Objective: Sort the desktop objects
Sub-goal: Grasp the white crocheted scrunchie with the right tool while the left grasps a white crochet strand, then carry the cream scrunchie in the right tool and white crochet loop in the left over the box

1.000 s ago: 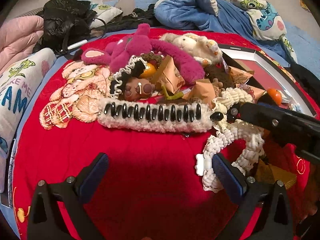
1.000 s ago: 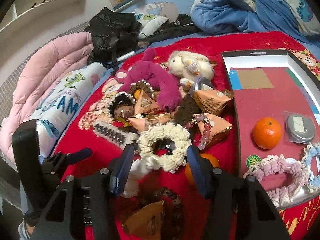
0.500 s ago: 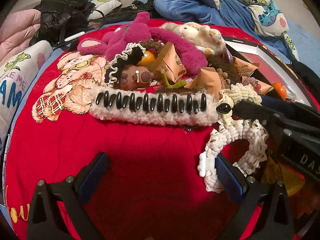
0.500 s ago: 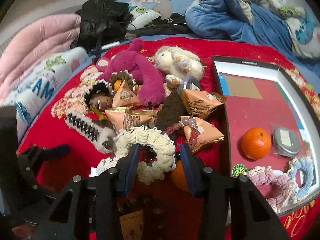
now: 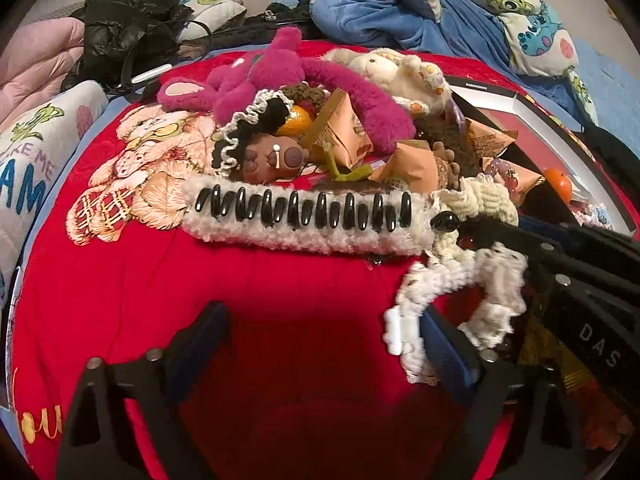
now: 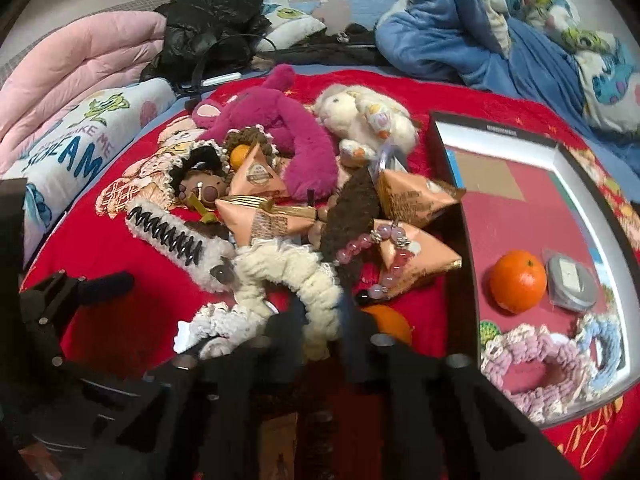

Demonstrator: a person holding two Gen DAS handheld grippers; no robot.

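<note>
My right gripper (image 6: 320,320) is closing its jaws on a cream scrunchie (image 6: 280,268) at the near edge of the pile, and the pads pinch its fabric. In the left wrist view that gripper (image 5: 476,236) reaches in from the right. A white lace scrunchie (image 5: 492,296) lies tangled with the cream one. My left gripper (image 5: 320,344) hovers over bare red cloth, its jaws closing slightly with nothing between them; its right finger (image 5: 444,352) touches the lace. A fluffy claw clip (image 5: 304,216) with black teeth lies just ahead.
A silver-rimmed tray (image 6: 496,128) at the right holds an orange (image 6: 518,286), a grey tin (image 6: 570,280), a pink scrunchie (image 6: 532,364) and a blue one (image 6: 604,348). The pile has a magenta plush (image 6: 280,128), a white plush (image 6: 360,120), snack packets (image 6: 416,200) and a bead bracelet (image 6: 380,244).
My right jaws have come together onto the cream scrunchie and the gripper has pushed further into the pile. The left jaws have narrowed a little; that hand has stayed put.
</note>
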